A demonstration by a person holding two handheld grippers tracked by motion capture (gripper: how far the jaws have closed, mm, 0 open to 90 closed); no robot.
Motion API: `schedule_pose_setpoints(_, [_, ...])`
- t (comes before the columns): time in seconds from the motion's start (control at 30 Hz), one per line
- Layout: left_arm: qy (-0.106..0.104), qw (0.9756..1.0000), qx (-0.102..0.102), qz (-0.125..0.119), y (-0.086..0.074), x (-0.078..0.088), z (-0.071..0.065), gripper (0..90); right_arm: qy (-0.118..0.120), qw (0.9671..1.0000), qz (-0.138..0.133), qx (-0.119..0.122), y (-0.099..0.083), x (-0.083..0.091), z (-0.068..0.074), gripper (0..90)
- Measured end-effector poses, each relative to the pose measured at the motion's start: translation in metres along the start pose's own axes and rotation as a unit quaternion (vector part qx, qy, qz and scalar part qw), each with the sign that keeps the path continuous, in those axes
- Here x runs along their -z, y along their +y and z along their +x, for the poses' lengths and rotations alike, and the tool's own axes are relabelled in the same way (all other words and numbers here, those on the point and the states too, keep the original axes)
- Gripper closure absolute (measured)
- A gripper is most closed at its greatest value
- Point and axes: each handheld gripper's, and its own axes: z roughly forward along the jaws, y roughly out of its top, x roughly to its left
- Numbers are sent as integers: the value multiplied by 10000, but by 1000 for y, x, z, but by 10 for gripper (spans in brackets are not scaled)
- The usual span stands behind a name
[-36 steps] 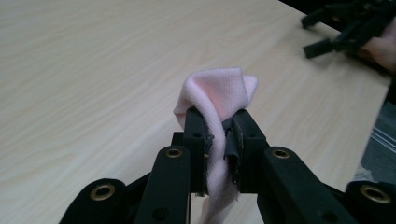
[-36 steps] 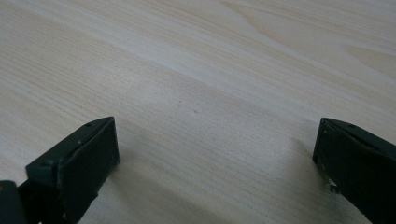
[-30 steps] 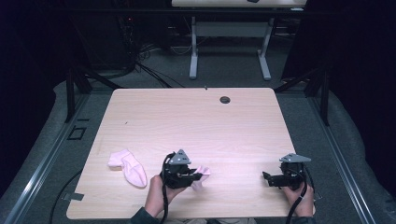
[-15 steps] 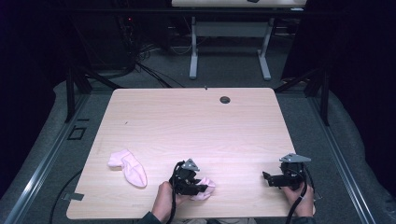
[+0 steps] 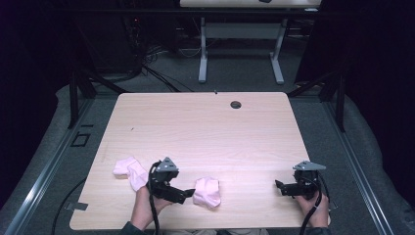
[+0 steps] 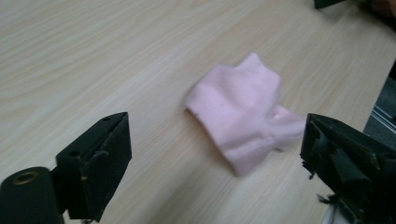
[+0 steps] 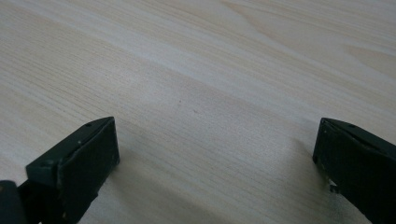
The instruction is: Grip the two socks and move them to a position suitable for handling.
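Note:
Two pink socks lie near the table's front edge. One crumpled sock (image 5: 206, 192) (image 6: 243, 112) rests flat just ahead of my left gripper (image 5: 188, 193) (image 6: 217, 140), whose jaws stand wide open on either side of it without touching it. The other sock (image 5: 129, 171) lies to the left, behind that gripper's hand. At the front right my right gripper (image 5: 279, 186) (image 7: 215, 140) is open over bare wood, with nothing between its fingers.
The light wooden table (image 5: 195, 122) has a small dark grommet hole (image 5: 236, 104) at its back edge. The table's right edge shows beside the sock in the left gripper view. Another table's white legs (image 5: 202, 54) stand on the floor beyond.
My left gripper has drawn back to the left, and the sock that was at its jaws now lies free on the table. The right gripper has stayed put.

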Motion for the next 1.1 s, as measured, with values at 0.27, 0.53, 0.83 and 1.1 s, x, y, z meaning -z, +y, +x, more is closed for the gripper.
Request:
schedule_pose_setpoints(0.27, [997, 9936, 525, -97, -28, 39, 57, 0, -1, 10000, -1, -2, 0, 0, 0, 0])
schedule_pose_setpoints(0.53, [1533, 9840, 877, 215, -54, 51, 107, 0, -4, 10000, -3, -11, 0, 0, 0, 0])
schedule_pose_setpoints(0.83, [1579, 9815, 931, 554, -61, 36, 136, 7, -2, 10000, -6, -13, 0, 0, 0, 0])
schedule_pose_setpoints(1.1, [1549, 9804, 922, 801, -70, 26, 140, 220, -4, 10000, -7, -13, 0, 0, 0, 0])
